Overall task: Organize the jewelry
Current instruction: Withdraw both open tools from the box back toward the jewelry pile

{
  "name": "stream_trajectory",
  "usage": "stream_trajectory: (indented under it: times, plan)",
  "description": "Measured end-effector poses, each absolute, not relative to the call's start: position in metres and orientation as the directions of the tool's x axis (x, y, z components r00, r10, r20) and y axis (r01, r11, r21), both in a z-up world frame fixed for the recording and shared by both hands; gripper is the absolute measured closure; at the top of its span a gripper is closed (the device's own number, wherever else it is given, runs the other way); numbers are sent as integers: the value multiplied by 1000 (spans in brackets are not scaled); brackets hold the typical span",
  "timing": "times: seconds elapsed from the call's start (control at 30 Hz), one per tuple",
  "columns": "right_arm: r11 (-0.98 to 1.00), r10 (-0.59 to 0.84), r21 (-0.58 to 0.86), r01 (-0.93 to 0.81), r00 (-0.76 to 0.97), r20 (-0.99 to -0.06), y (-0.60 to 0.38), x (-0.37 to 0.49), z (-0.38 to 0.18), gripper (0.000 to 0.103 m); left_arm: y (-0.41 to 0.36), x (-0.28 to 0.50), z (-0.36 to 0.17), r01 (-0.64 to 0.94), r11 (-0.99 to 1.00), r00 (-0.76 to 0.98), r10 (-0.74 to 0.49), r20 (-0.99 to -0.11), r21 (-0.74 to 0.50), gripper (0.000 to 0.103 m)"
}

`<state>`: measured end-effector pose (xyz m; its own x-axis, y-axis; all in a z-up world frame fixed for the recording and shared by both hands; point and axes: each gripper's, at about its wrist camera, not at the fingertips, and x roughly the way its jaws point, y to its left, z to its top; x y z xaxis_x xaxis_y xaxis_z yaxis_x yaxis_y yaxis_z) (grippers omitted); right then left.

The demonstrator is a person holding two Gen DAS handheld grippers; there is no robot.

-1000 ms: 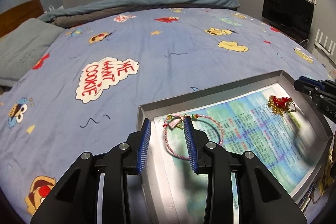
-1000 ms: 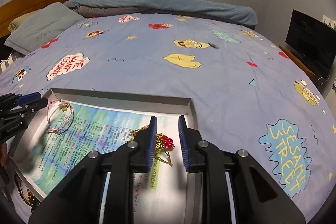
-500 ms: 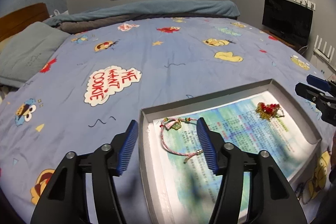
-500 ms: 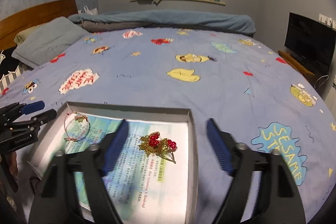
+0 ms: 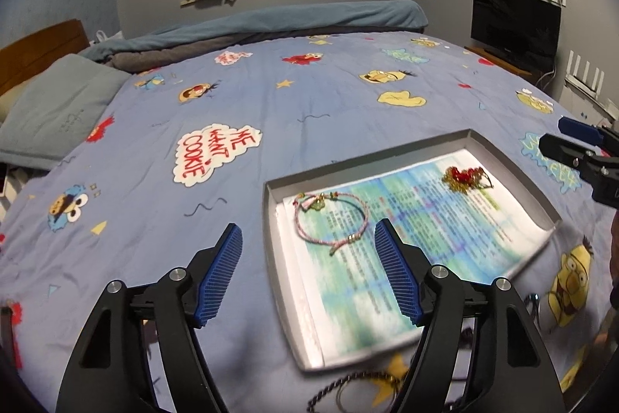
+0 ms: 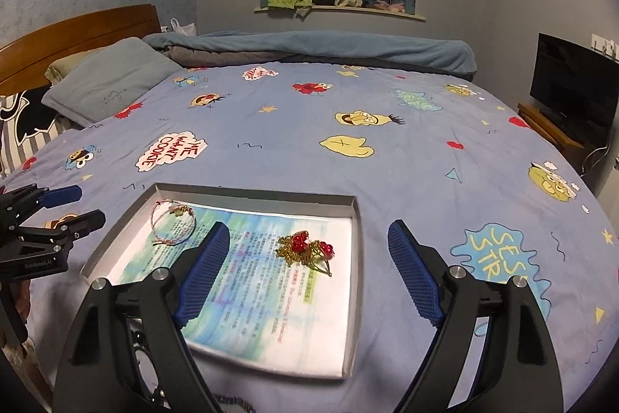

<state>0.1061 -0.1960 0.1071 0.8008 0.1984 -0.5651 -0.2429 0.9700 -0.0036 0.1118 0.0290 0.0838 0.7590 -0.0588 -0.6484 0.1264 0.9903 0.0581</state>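
Note:
A shallow grey tray [image 5: 271,250] [image 6: 358,258] lined with a printed sheet lies on the bed. In it lie a pink cord bracelet [image 5: 329,219] [image 6: 172,225] at its left end and a gold ornament with red beads [image 5: 466,177] [image 6: 305,248] at its right end. My left gripper [image 5: 309,281] is open and empty, raised above the tray's left edge, near the bracelet. My right gripper [image 6: 305,277] is open and empty, raised above the tray's right part, near the ornament. A dark chain [image 5: 348,386] lies on the bed in front of the tray.
The tray rests on a blue cartoon bedspread [image 5: 232,103]. A grey pillow [image 6: 112,80] and wooden headboard [image 6: 77,33] are at far left. A rolled blue duvet [image 6: 329,49] lies along the far side. A black TV [image 6: 576,91] stands at right.
Both grippers opened wide, let go of the bracelet and the ornament, and drew back and up from the tray. Both pieces now lie in the tray.

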Motion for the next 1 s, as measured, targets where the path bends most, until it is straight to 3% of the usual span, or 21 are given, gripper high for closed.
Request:
stream_trajectory:
  times: [0.53,1.0]
  plan:
    - [948,262,19,-316,750,-607,-204,62,86,20,19,56,59,209,977,705,-126,-698,34,29]
    - [933,303,45,-357,712,-634,-208,38,65,20,44,33,33,190,981,649,-151,-746,-33,28]
